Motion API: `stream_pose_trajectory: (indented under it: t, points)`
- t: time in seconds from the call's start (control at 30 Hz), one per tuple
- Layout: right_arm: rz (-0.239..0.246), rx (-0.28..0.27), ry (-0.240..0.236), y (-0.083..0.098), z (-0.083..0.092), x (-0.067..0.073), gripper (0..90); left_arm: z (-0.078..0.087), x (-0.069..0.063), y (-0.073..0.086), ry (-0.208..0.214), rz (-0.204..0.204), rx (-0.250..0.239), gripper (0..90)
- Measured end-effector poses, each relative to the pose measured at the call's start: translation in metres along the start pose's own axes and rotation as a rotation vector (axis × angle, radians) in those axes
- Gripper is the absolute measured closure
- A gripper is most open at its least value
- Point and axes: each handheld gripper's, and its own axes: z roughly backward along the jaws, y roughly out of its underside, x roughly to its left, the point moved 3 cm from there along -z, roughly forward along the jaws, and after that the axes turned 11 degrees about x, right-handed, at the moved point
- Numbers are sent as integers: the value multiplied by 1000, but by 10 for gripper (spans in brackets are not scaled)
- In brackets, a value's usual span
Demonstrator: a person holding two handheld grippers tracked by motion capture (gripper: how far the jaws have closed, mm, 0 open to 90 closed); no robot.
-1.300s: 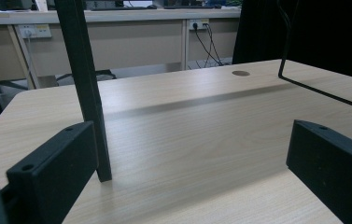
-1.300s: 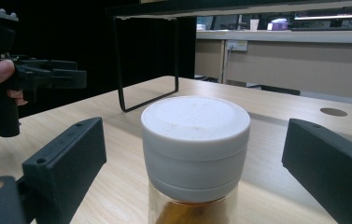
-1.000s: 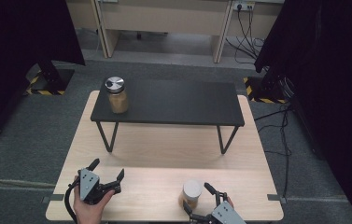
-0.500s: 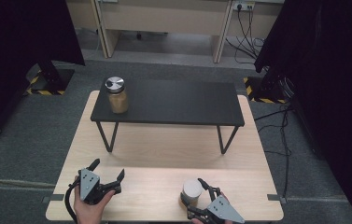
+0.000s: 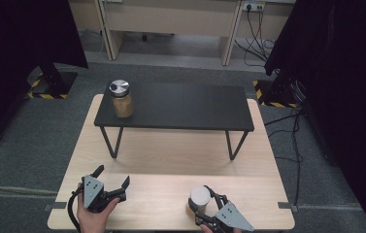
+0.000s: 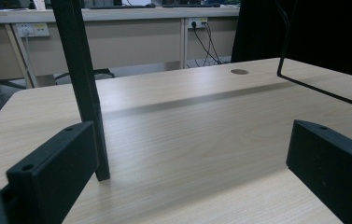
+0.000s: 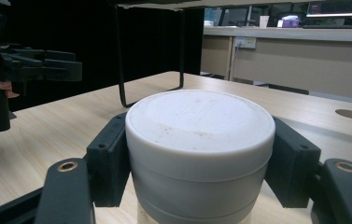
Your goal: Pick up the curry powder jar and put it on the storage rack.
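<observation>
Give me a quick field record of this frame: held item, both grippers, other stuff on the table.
held item: white-lidded jar, standing upright on the wooden table near its front edge
right gripper: jaws have just been closing, pads now pressed on the jar's lid from both sides
left gripper: open, nothing between the jaws, held over the table's front left
other jar: silver-lidded jar with tan contents, upright on the left end of the black shelf
shelf: stands on thin black legs on the wooden table, otherwise bare

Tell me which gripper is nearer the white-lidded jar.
Right. The right gripper is clamped around the white-lidded jar; the left gripper sits apart, open, across the table.
</observation>
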Motion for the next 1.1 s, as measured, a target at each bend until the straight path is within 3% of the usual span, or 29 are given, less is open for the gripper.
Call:
stream_pose_trajectory:
  t: [0.43, 0.67, 1.1]
  points:
    - [-2, 46, -25, -16, -1, -3, 341, 0, 1, 0, 0, 5, 0, 15]
    - [-9, 15, -26, -33, 7, -6, 341, 0, 1, 0, 1, 4, 0, 15]
    - [20, -50, 20, -80, 23, -21, 341, 0, 1, 0, 1, 5, 2, 15]
